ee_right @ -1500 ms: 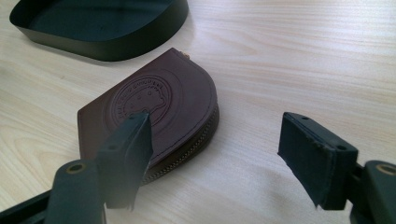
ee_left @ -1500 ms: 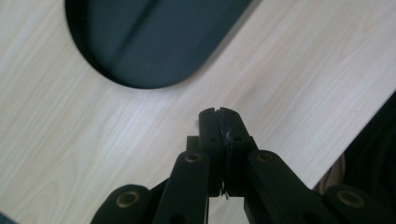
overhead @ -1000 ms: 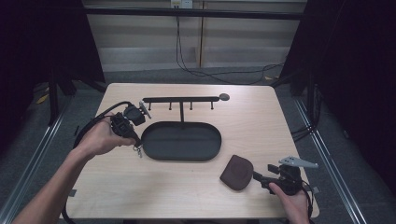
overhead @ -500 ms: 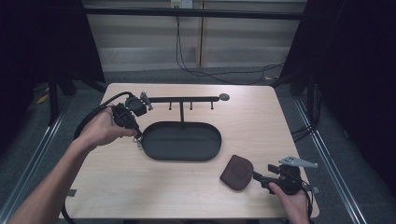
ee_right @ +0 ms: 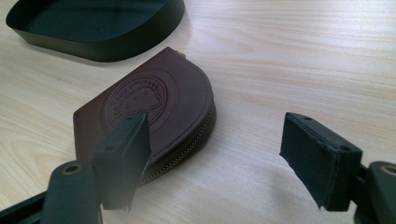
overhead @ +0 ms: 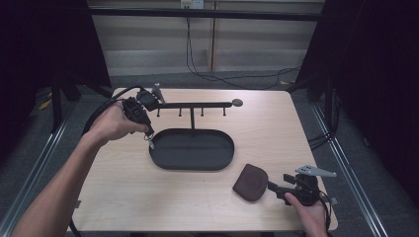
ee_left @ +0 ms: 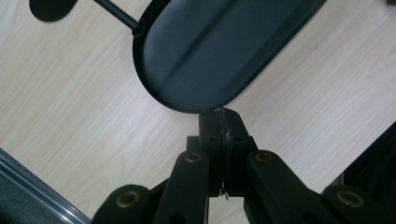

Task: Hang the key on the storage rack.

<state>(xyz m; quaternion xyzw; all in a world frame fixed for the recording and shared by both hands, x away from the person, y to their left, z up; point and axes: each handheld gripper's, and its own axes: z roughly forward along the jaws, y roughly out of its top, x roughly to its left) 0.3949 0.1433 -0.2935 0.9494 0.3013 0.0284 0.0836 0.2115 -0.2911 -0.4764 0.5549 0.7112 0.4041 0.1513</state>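
My left gripper (overhead: 148, 133) is held above the table beside the left end of the black oval tray (overhead: 163, 163), pointing down. Its jaws are shut on a small metal piece (overhead: 150, 143) that dangles below the tips and shows as a thin strip (ee_left: 226, 140) between the pads in the left gripper view. A brown leather coin pouch (overhead: 250, 182) with an embossed seal lies flat at the front right. My right gripper (overhead: 272, 186) rests open just right of the pouch (ee_right: 159, 107), which one jaw overlaps in the right gripper view while the other stands apart over bare wood.
A black bar with several hooks (overhead: 197, 104) stands on a post from the tray's far side and ends in a round disc (overhead: 237, 102). The left gripper's cable (overhead: 106, 106) loops off the table's left side. Light wood shows around the tray (ee_right: 93, 28).
The left hand has lifted and moved away from me, from the tray's left edge toward the left end of the hook bar. The right gripper and pouch have stayed put.
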